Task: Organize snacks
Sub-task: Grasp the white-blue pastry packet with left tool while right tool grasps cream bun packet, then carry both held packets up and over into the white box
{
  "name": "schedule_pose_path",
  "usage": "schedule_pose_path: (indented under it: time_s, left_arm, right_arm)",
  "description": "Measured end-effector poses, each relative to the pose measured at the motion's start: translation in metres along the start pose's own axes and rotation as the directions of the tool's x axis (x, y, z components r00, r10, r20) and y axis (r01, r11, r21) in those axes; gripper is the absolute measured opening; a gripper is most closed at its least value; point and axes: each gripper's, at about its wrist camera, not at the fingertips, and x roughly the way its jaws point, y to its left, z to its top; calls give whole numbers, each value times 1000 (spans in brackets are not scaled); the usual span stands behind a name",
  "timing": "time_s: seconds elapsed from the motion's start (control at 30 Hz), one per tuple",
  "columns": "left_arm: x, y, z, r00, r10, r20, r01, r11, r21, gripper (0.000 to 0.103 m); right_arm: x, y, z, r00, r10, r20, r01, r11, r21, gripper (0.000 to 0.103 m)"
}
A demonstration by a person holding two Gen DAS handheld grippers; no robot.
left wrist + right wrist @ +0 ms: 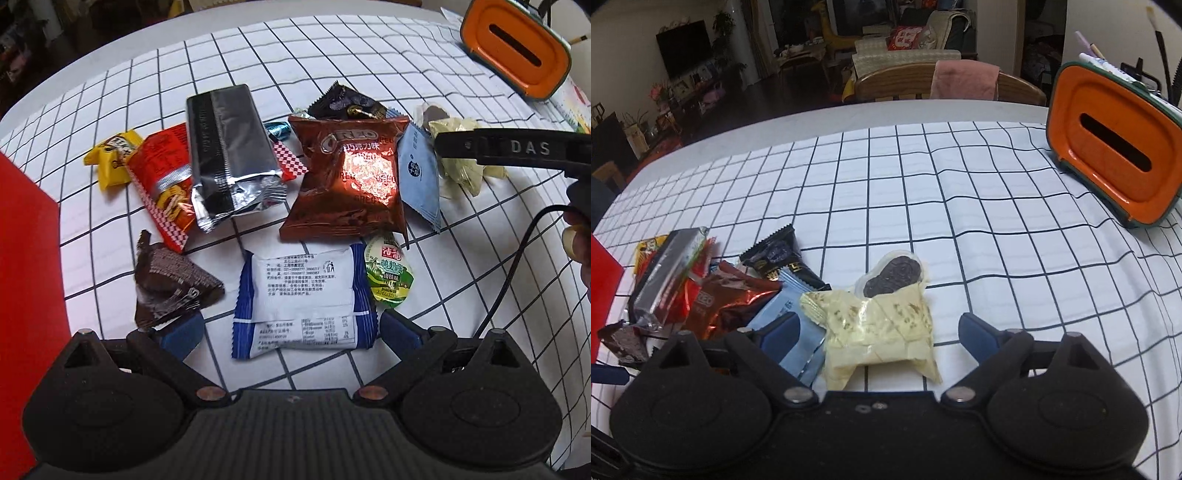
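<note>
Blue-and-white snack packet (303, 299), long axis pointing away, between left gripper's (291, 326) open jaws.

Home, dining table at the edge of a living room.
Table with white grid-check cloth (923, 206); wooden chair (897, 83) with pink towel (964, 79) over its back at the far edge. Behind it, dim living room: wall TV (685, 46) far left, cushioned sofa (905, 48), shelves with framed photos and flowers (679, 92). Orange tissue box (1108, 155) far right on the cloth, loose snack packets (332, 177) near left.
</note>
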Motion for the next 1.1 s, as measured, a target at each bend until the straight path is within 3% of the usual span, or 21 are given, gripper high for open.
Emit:
schedule_pose_path:
  time_s: [0.23,0.3,0.5,0.57,1.1]
  left_arm:
    - [9,-7,5,1000,0,-11,1,1000,22,99]
    - [10,-8,6,1000,10,-6,-10,999,30,97]
    - [6,-14,8,1000,28,5,-28,998,61,76]
    - [5,-16,9,1000,25,12,-25,997,70,67]
    - [-5,-1,-7,999,47,-2,-47,999,-18,62]
  right_arm:
    - [10,0,-2,1000,7,-12,-7,1000,2,82]
    - [9,-2,-4,1000,17,-11,-17,1000,16,74]
    - [-1,-6,-12,1000,19,3,-19,998,63,61]
    - [-7,-7,-17,1000,23,11,-23,996,82,59]
    - [-71,-9,-78,998,61,16,-63,984,167,57]
